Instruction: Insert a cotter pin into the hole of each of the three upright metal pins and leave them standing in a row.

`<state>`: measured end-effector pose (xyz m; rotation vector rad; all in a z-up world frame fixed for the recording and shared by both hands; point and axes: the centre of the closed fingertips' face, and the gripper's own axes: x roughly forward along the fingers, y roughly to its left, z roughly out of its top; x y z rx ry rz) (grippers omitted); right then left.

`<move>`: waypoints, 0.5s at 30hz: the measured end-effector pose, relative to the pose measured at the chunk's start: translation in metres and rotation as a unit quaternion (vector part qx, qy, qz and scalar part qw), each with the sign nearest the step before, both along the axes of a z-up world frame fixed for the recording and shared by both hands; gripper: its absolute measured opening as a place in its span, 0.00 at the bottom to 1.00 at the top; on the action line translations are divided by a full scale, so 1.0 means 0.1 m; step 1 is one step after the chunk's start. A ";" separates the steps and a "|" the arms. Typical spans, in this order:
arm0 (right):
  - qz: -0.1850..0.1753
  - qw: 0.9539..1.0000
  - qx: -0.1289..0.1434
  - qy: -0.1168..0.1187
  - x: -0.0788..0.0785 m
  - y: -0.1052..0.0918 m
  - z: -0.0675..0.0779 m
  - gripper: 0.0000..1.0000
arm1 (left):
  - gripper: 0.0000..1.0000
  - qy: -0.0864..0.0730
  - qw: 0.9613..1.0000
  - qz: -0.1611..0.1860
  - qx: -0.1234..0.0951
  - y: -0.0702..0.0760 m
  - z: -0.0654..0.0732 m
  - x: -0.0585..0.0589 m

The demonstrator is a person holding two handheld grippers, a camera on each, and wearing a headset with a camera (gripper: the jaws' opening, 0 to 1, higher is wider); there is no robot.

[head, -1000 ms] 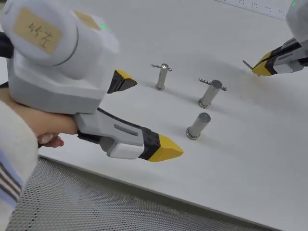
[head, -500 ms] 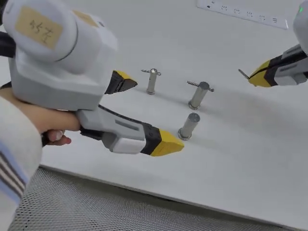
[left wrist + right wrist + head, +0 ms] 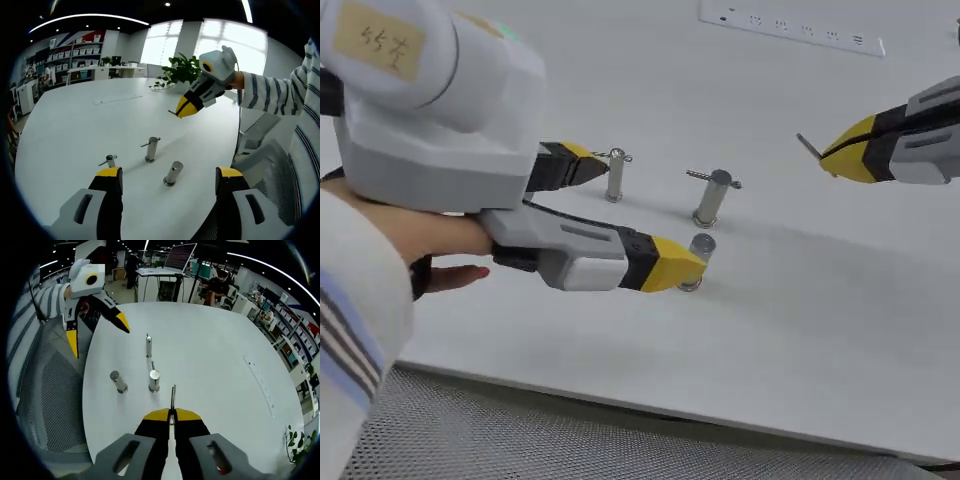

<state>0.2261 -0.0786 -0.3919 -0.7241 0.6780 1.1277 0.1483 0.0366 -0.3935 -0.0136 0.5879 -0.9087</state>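
Head view, centre: two cottered pins [image 3: 712,197] done, bare pin [image 3: 701,247] left. We've a cotter pin [image 3: 808,147] pinched in right gripper [image 3: 828,160]; left gripper [image 3: 657,213] spread.

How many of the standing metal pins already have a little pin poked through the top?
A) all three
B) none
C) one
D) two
D: the far pin and the middle pin each have a cotter pin through the top, while the near pin has a bare top.

Two upright metal pins [image 3: 616,178] carry cotter pins [image 3: 700,175]; nearest pin [image 3: 703,245] bare, upright.
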 end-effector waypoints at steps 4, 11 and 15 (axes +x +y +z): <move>0.007 1.000 0.016 0.003 -0.13 0.08 0.04 0.00 | 0.64 0.018 0.998 -0.006 -0.063 -0.17 0.10 -0.02; 0.033 0.999 0.011 -0.037 -0.33 0.19 0.04 0.00 | 0.54 0.046 0.990 0.007 -0.137 -0.28 0.24 0.03; 0.045 0.998 0.017 -0.051 -0.48 0.33 0.07 0.00 | 0.50 0.059 0.987 0.009 -0.150 -0.32 0.26 0.05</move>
